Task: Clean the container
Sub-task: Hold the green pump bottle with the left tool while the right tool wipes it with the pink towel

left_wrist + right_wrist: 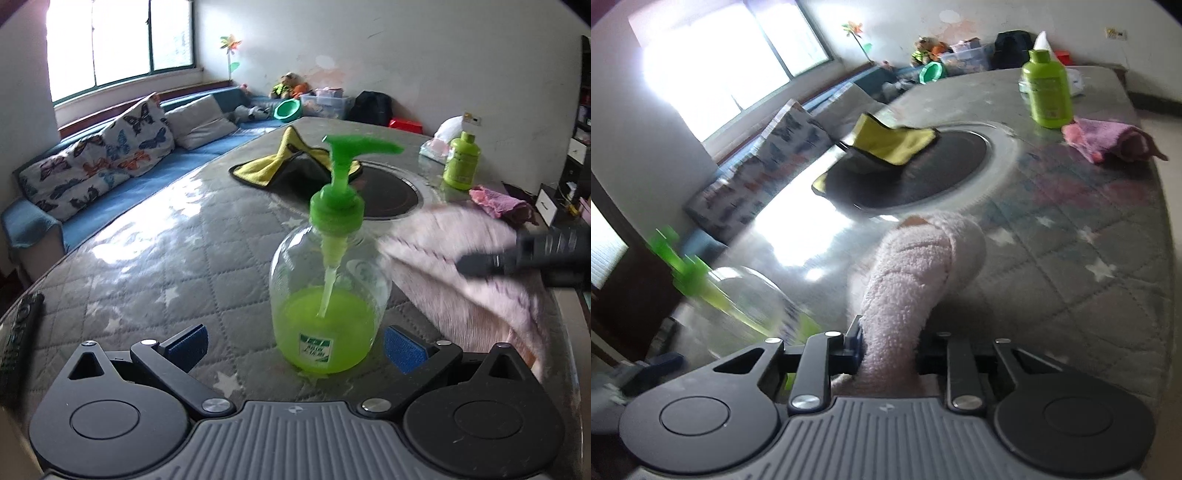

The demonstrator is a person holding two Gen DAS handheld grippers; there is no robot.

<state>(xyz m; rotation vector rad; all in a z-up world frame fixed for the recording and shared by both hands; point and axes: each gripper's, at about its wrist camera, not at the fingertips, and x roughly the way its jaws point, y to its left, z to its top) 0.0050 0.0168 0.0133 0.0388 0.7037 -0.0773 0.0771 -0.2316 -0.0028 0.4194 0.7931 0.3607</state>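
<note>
left wrist view: the clear rounded plastic pump bottle with a green pump head and green liquid in its lower part stands upright on the grey quilted star-patterned table cover, centred just ahead of the left gripper. the left gripper's blue-padded jaws stand wide apart, one on each side of the bottle's base, neither touching it. to the right of the bottle, the pale pink fleecy cloth hangs blurred, close to or against the bottle's shoulder; contact cannot be confirmed. the right gripper enters dark and blurred beyond the cloth. behind the bottle lie a yellow cloth with dark edging and a round black inset plate.

right wrist view: the right gripper is clamped on the pale pink fleecy cloth, which bulges forward in a thick roll. the pump bottle sits low to the left of the cloth, smeared by motion.

handling judgement: the bottle is likely light, under half full, with weight low; thin walls may flex under a hard squeeze. the smooth surface looks slippery, more so if wet. the pump head and neck are a poor hold. the lower body at the liquid level, where the left jaws already flank it, is the firmest place to grip. a sideways wipe could tip it if unheld. the cloth is soft and compliant.
</note>
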